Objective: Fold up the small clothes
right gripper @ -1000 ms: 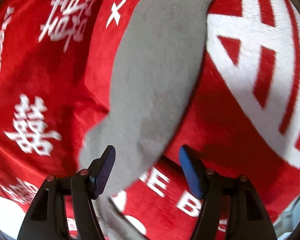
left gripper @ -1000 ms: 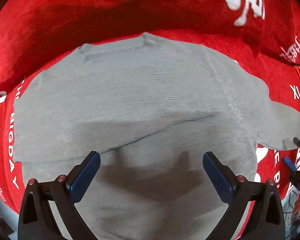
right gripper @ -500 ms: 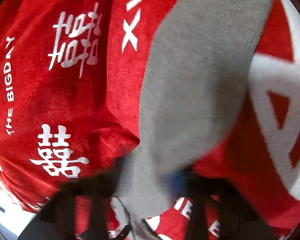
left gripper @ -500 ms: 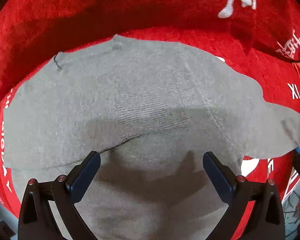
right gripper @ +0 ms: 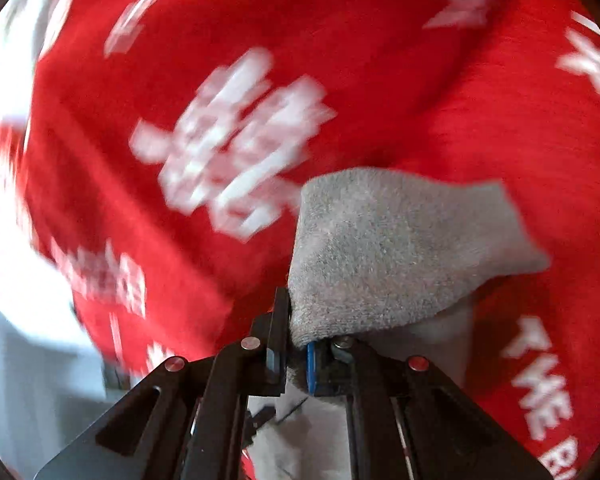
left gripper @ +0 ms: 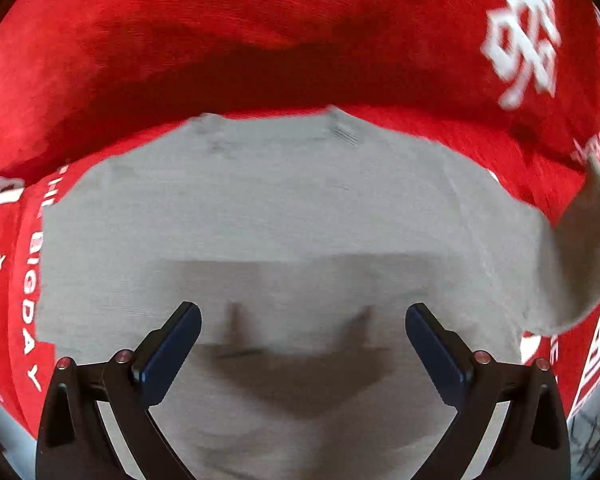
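A red blanket (left gripper: 260, 40) with white printed characters and lettering covers the work surface. It is plush in texture, and a raised fold (left gripper: 300, 80) runs across its far side. White characters (right gripper: 236, 140) appear blurred in the right wrist view.

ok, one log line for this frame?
left gripper: open, above grey sweater | right gripper: shut on sleeve | red blanket beneath

one grey garment (left gripper: 284, 216), one red blanket (left gripper: 260, 40), two grippers
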`<action>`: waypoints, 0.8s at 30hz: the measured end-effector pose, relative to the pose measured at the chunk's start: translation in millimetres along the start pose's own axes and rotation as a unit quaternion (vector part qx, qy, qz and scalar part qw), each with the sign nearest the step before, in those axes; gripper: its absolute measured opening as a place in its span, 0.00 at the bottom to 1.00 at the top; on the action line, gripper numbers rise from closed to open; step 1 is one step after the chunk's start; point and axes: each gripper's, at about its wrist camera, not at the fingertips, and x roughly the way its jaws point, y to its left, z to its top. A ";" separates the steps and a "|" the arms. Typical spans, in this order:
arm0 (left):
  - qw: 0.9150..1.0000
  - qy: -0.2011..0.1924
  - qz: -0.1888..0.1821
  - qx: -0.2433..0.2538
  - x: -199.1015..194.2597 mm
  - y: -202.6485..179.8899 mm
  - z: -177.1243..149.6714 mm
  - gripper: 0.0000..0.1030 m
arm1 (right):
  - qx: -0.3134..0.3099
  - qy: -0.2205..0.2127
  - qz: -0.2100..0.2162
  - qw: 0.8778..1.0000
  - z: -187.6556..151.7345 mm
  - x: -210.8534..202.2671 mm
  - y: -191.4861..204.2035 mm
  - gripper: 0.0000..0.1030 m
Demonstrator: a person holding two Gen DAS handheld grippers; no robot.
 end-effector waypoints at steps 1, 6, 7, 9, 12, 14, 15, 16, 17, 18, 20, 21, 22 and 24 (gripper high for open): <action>1.000 -0.007 0.003 -0.011 -1.8 8.1 -0.5 0.99 | -0.035 0.020 0.000 0.999 -6.6 20.5 23.1 0.07; 0.998 -0.027 0.035 -0.050 -11.1 61.8 -1.9 0.99 | -0.142 0.126 -0.021 0.982 -60.6 125.6 90.2 0.07; 0.997 -0.030 0.042 -0.057 -11.4 69.9 -2.8 0.99 | -0.149 0.147 -0.029 0.977 -73.1 146.2 93.9 0.07; 0.996 -0.033 0.047 -0.072 -12.1 86.8 -7.4 0.99 | -0.161 0.180 -0.056 0.969 -93.7 179.4 94.5 0.09; 0.994 -0.024 0.054 -0.088 -7.1 110.2 -15.1 1.00 | -0.151 0.236 -0.118 0.953 -121.7 224.3 78.0 0.15; 0.994 -0.019 0.055 -0.093 -2.1 121.8 -18.5 0.99 | -0.103 0.236 -0.118 0.959 -126.4 226.7 63.1 0.27; 0.994 -0.017 0.054 -0.095 -2.9 127.1 -21.8 0.99 | -0.084 0.228 -0.108 0.964 -123.8 221.7 58.8 0.51; 0.994 -0.016 0.051 -0.097 0.6 130.9 -22.0 0.99 | -0.059 0.214 -0.100 0.970 -120.3 212.8 55.4 0.56; 0.994 -0.015 0.048 -0.100 1.5 134.4 -23.0 0.99 | -0.046 0.200 -0.095 0.974 -117.4 206.2 51.3 0.57; 0.994 -0.014 0.044 -0.103 3.7 137.2 -23.1 0.99 | -0.035 0.177 -0.098 0.979 -115.2 197.4 50.0 0.57; 0.993 -0.010 0.029 -0.110 6.6 144.8 -23.7 0.99 | -0.018 0.129 -0.122 0.984 -103.4 184.9 48.0 0.49; 0.993 -0.009 0.022 -0.114 6.3 147.9 -24.1 0.99 | -0.002 0.113 -0.124 0.986 -97.6 184.7 45.4 0.28; 0.993 -0.009 0.014 -0.117 5.6 151.5 -24.2 0.99 | 0.017 0.107 -0.124 0.986 -92.7 187.1 41.9 0.17; 0.992 -0.009 -0.002 -0.122 3.9 158.6 -23.2 0.99 | 0.055 0.102 -0.108 0.987 -85.6 197.3 35.7 0.07</action>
